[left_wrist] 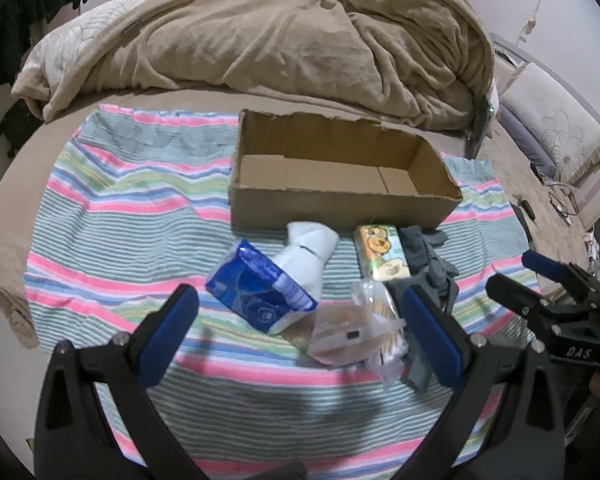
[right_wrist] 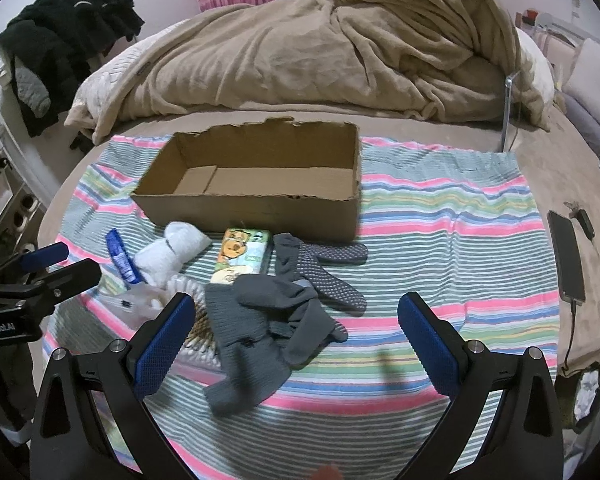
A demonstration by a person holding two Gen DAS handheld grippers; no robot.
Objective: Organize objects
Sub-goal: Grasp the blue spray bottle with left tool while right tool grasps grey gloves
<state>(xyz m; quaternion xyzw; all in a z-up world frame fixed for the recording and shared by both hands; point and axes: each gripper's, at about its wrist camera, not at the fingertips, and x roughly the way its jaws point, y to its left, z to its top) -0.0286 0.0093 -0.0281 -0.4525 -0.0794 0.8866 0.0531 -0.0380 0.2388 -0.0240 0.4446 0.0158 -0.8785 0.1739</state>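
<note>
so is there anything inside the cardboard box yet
Nothing shows inside the cardboard box: both views see only its bare floor and inner walls. The strip of floor right behind the near wall is hidden.

The wide bed [right_wrist: 440, 132] carries a striped cotton towel [right_wrist: 440, 232] at centre frame, a crumpled beige blanket [right_wrist: 300, 48] above, and a black phone [right_wrist: 568, 256] at right.

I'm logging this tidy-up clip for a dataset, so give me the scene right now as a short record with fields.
surface: striped towel on a bed
container: cardboard box, open-topped, nothing visible inside
loose items: blue tissue pack, white socks, cartoon-print pack, grey gloves, clear bag of cotton swabs
item position: all in front of the box, none inside
left claw: open, empty, above the swab bag
right claw: open, empty, above the gloves
off-towel: phone on the bed
</note>
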